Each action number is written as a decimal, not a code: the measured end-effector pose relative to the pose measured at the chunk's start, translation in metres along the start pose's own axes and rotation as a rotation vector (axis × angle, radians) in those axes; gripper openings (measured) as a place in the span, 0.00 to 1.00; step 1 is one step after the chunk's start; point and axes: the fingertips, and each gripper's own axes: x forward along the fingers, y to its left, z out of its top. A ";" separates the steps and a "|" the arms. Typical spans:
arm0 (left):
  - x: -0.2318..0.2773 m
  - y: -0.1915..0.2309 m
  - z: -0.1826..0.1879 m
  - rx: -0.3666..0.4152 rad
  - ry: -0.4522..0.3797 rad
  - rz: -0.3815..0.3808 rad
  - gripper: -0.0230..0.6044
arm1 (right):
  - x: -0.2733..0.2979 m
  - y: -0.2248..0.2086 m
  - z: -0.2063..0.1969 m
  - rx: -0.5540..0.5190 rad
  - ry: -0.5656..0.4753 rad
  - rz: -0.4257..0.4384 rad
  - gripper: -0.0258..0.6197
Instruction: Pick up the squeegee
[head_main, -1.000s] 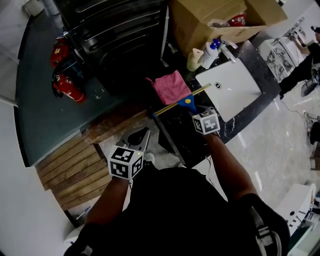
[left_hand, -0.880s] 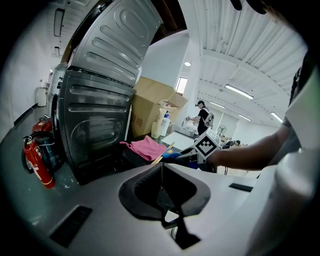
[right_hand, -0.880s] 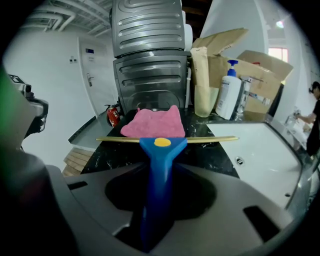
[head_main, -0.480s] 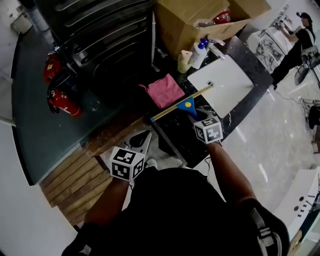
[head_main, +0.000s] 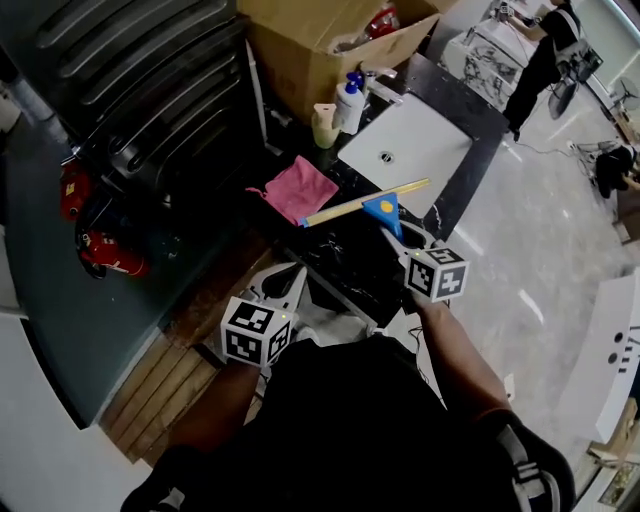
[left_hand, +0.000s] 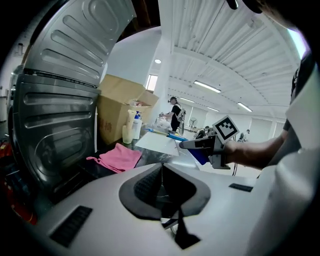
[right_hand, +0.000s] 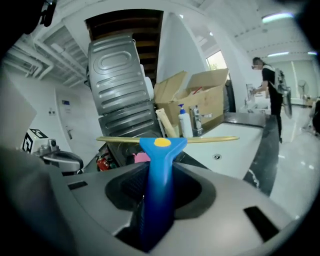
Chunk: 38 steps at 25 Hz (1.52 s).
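Observation:
The squeegee (head_main: 383, 207) has a blue handle and a long yellow blade; it hangs above the dark counter (head_main: 345, 255) beside the sink. My right gripper (head_main: 396, 233) is shut on its blue handle (right_hand: 159, 175), and the blade (right_hand: 210, 140) runs crosswise just beyond the jaws. In the left gripper view the held squeegee (left_hand: 201, 155) shows at the right under the right gripper's marker cube. My left gripper (head_main: 286, 287) stays low by the counter's near edge, shut with nothing between its pads (left_hand: 161, 172).
A pink cloth (head_main: 300, 189) lies on the counter left of the squeegee. Behind it are a white sink (head_main: 405, 150), two bottles (head_main: 346, 102) and a cardboard box (head_main: 320, 40). A ribbed metal panel (head_main: 150, 80) and red fire extinguishers (head_main: 100, 250) stand left. A person (head_main: 540, 50) works far right.
My right gripper has risen with the squeegee, lifting it off the counter and rolling it. The left gripper shifted a little and turned, still shut and empty.

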 end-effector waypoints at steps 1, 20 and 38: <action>0.002 -0.002 0.000 0.009 -0.001 -0.017 0.07 | -0.008 -0.001 0.001 0.010 -0.016 -0.012 0.25; 0.022 -0.055 0.026 0.105 -0.071 -0.131 0.07 | -0.111 -0.005 -0.003 0.084 -0.189 -0.039 0.26; 0.010 -0.173 0.005 0.051 -0.146 0.054 0.07 | -0.204 -0.015 -0.023 -0.005 -0.212 0.185 0.25</action>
